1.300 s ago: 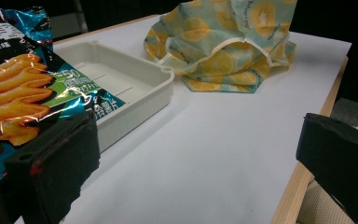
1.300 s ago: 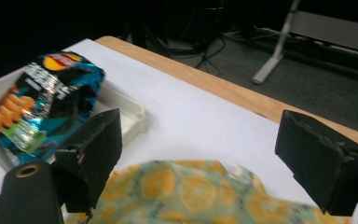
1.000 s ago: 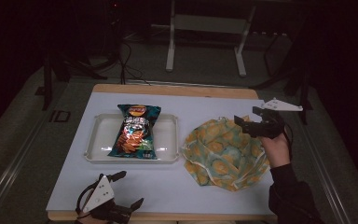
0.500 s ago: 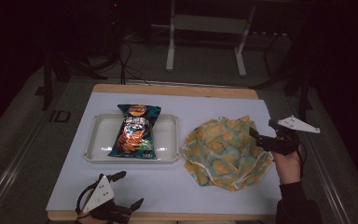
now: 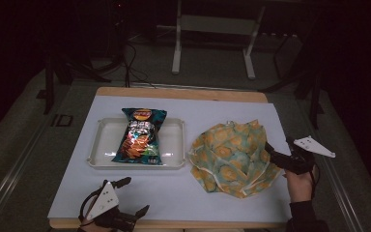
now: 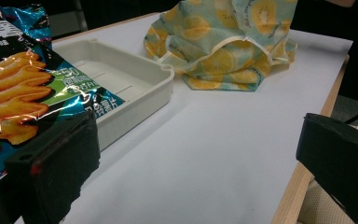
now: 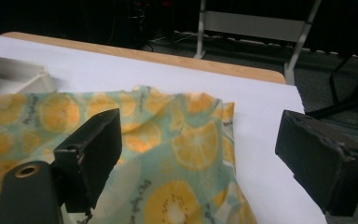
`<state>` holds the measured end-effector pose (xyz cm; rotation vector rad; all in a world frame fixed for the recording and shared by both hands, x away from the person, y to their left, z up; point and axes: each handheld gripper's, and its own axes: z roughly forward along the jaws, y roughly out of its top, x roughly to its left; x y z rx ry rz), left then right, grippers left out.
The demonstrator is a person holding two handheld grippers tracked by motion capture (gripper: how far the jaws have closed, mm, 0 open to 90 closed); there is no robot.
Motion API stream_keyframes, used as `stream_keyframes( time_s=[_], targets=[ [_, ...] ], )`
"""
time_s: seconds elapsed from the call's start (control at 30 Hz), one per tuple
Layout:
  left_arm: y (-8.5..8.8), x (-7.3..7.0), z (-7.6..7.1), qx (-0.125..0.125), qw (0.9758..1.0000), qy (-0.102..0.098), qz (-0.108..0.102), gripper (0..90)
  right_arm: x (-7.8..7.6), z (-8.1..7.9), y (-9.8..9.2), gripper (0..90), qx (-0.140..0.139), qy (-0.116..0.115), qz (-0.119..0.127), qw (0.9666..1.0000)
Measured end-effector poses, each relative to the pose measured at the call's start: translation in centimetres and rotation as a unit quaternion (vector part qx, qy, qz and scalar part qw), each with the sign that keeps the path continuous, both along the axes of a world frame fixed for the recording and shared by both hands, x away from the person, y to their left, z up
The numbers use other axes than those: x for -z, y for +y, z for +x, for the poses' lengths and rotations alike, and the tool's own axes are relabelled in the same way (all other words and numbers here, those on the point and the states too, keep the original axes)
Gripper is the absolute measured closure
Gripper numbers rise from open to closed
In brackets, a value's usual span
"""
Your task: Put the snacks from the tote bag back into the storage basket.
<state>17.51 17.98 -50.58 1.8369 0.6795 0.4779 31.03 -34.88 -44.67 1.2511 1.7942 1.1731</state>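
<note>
Dark room, metal stand legs and cables on the floor behind a table (image 5: 212, 108) with a white top and a wooden edge. White tray (image 5: 174, 140) sits left of centre on the table, long side across. Chip bag (image 5: 140, 136) lies flat in the tray, top end sticking past the far rim, print side up; in the left gripper view the bag (image 6: 23, 102) is close behind the left jaw, and the tray wall (image 6: 140, 100) runs toward the cloth.

Cloth (image 5: 234, 155) with a lemon-slice print on pale green, bunched and crumpled, lies on the table just right of the tray, close to it but whether they touch is unclear. Its right edge reaches near the table's right side.

Right gripper (image 5: 281, 156) is at the cloth's right edge, held by a hand (image 5: 299, 184) coming in from the lower right, grey plate on top. Jaws spread wide; right gripper view shows the cloth (image 7: 168, 154) spread between and below them, nothing pinched, left jaw over the fabric, right jaw over bare tabletop. Contact with the cloth can't be told.

Left gripper (image 5: 134, 196) rests at the near left edge of the table, well apart from the tray, jaws wide, holding nothing. Left gripper view has bare table between the jaws and the cloth (image 6: 223, 46) further off.
</note>
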Motion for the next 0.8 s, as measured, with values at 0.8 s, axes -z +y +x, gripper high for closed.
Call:
stream_keyframes(
  time_s=[0.8],
  targets=[
    [0.2, -0.1, -0.1, 0.003, 1.0000, -0.002, -0.003, 0.1, 2.3, -0.6, -0.7, 14.1, 0.031, -0.035, -0.020, 0.9987]
  ],
)
